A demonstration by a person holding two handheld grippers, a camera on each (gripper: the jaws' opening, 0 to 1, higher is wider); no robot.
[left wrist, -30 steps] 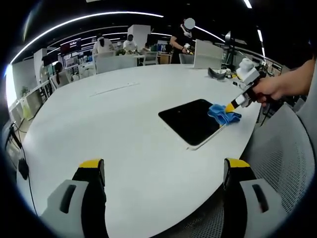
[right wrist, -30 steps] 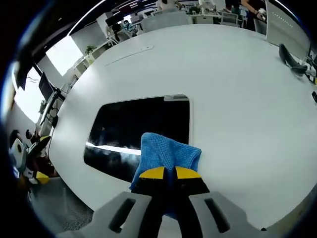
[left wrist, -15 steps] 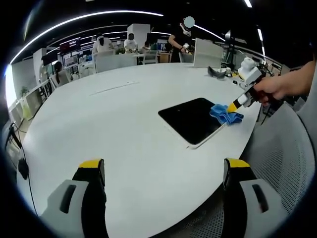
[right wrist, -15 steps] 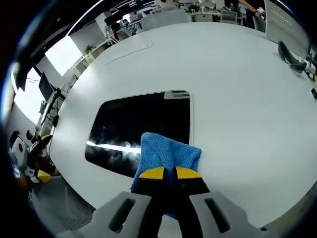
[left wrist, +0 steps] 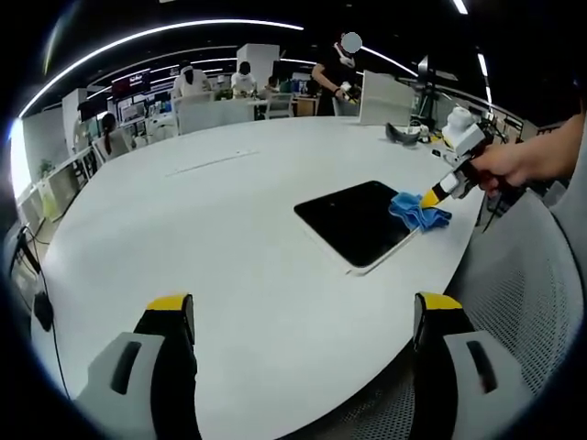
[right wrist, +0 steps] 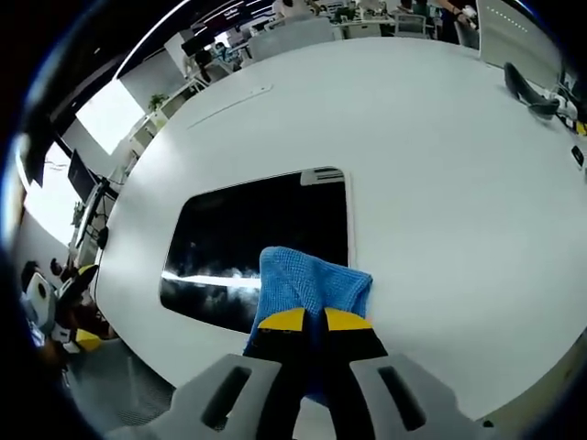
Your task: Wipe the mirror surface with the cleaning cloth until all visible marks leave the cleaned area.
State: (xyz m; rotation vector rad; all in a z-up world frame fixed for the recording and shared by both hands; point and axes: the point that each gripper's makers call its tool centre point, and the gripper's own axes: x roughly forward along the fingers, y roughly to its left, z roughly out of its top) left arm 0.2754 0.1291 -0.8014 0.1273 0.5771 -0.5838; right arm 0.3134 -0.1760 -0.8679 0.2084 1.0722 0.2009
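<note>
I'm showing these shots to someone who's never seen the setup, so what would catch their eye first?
Most likely the bright blue cleaning cloth, pinched in the right gripper and pressed on the near corner of the dark mirror. The mirror lies flat like a black slab on the big white table, near its edge. In the left gripper view, the left gripper hangs open over the bare table, holding nothing.
</note>
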